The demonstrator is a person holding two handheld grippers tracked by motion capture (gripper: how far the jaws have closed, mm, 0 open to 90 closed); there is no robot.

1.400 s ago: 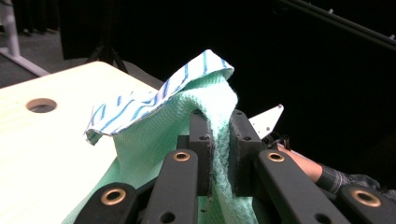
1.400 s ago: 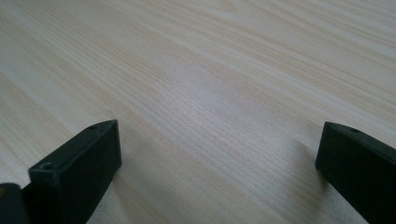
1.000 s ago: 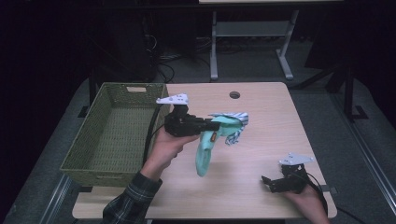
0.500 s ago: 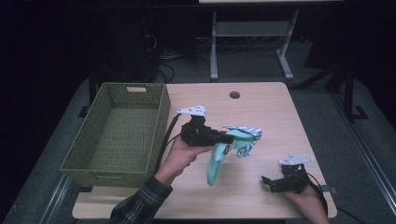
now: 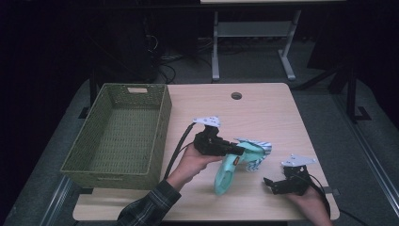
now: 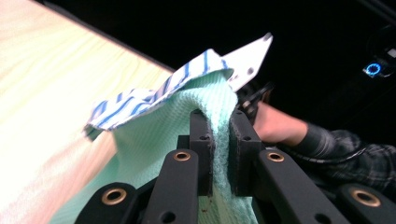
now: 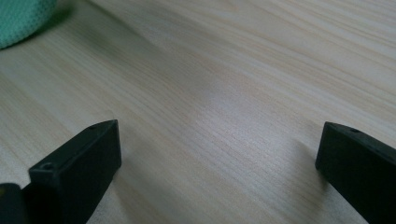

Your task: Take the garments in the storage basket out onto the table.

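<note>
From above, my left claw (image 5: pixel 237 151) has the mint cloth (image 5: pixel 226 172) pinched mid-table, its tail hanging to the wood, a striped cloth (image 5: pixel 258 149) just behind; basket (image 5: pixel 117 136) sits well left. Along my left jaws, they're clamped on a mint fold (image 6: pixel 219 140), so I'd keep the squeeze firm. Right claw (image 7: pixel 215 154) gapes wide over bare table (image 7: pixel 224 84), ready to catch the loose end

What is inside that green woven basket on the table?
The basket looks empty: its woven floor shows bare. The near wall hides a strip of floor just behind it. The mint cloth hangs outside, clamped in the left gripper.
</note>
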